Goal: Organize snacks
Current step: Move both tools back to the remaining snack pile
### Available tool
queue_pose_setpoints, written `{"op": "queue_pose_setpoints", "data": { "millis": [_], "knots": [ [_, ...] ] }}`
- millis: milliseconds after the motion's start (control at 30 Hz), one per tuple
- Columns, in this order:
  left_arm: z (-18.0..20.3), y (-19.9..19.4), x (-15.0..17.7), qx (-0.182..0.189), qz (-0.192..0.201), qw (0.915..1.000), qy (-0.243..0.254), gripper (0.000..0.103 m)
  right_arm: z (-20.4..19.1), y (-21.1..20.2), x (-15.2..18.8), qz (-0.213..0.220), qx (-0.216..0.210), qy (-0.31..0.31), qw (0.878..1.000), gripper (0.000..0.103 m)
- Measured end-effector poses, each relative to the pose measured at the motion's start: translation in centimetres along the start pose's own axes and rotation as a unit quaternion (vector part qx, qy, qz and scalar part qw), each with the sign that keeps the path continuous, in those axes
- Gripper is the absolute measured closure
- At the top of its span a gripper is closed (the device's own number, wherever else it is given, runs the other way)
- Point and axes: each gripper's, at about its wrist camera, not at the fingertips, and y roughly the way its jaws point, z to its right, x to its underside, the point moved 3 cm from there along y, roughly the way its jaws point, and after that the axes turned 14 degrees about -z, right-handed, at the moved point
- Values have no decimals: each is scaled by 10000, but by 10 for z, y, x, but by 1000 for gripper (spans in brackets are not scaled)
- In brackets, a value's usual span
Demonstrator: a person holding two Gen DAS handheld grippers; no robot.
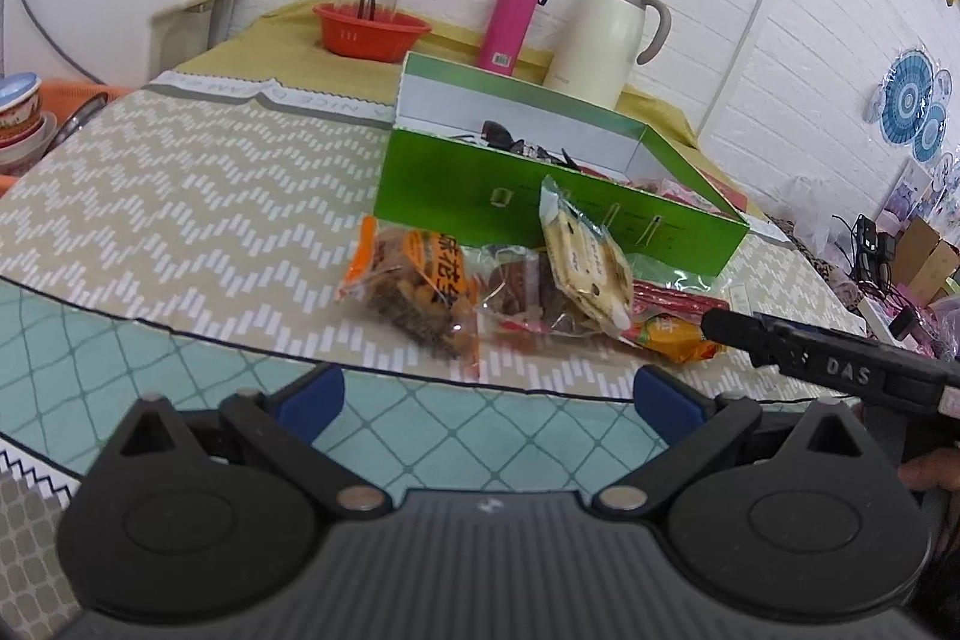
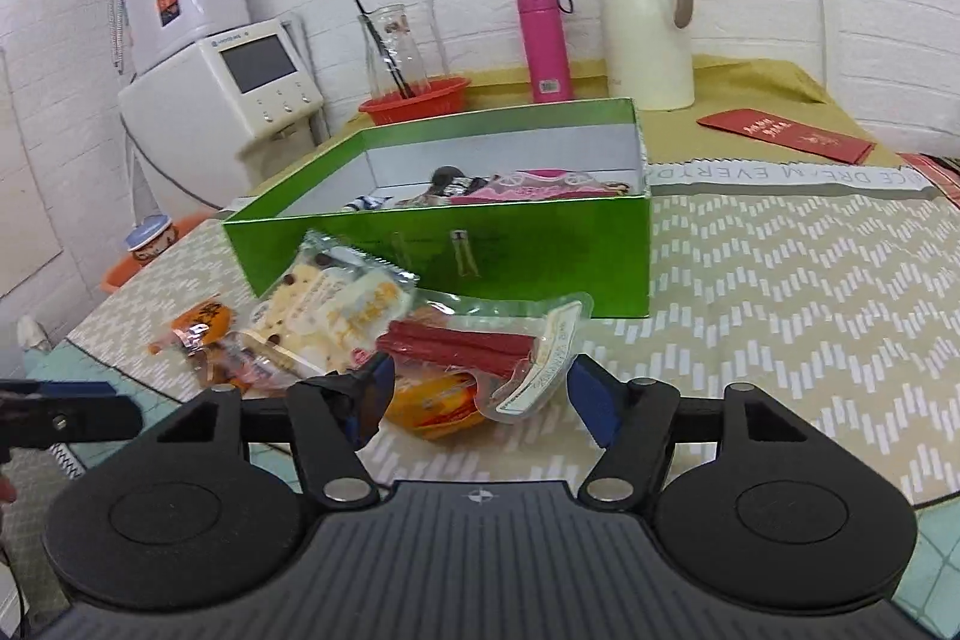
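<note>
Left tongs (image 1: 489,394) spread wide w/ nothing between the blue pads, hovering over the teal-patterned edge of the table (image 1: 180,196), short of the snack pile. Right tongs (image 2: 480,388) also open, empty, blue pads either side of the near end of the clear pack of red sticks (image 2: 474,349), not closed on it. That pack lies on top of an orange-yellow packet (image 2: 438,406). Just left of it a white cracker pack w/ dark chips (image 2: 336,304) leans up, top end in front of the box wall; whether it touches, can't tell. Further left an orange-label snack bag (image 2: 201,325). From the left wrist view the pile also shows a brown-candy pack (image 1: 516,280) btwn the orange bag and the crackers. Behind the pile, green box (image 2: 540,256) open, several snack packs already inside. Beyond it: red basket (image 2: 420,97) w/ glass carafe, pink flask (image 2: 544,43), cream thermos jug (image 2: 648,28), red envelope (image 2: 786,133) to the right, white brick wall at back.
</note>
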Motion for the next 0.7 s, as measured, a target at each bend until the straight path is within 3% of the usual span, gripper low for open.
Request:
{"op": "queue_pose_setpoints", "data": {
  "millis": [200,233,367,700],
  "knots": [
    [5,6,-1,104,-60,9999,72,1,-41,-20,31,-243,-548,-594,9964,0],
    [6,7,0,103,-76,9999,100,1,-44,-21,35,-283,-476,-717,9959,0],
    [4,7,1,107,-107,9998,90,1,-47,-20,31,-223,572,-1029,9928,0],
    [-4,6,2,126,-124,9998,-61,1,-36,-36,1,519,470,-864,9938,0]
  ]
}}
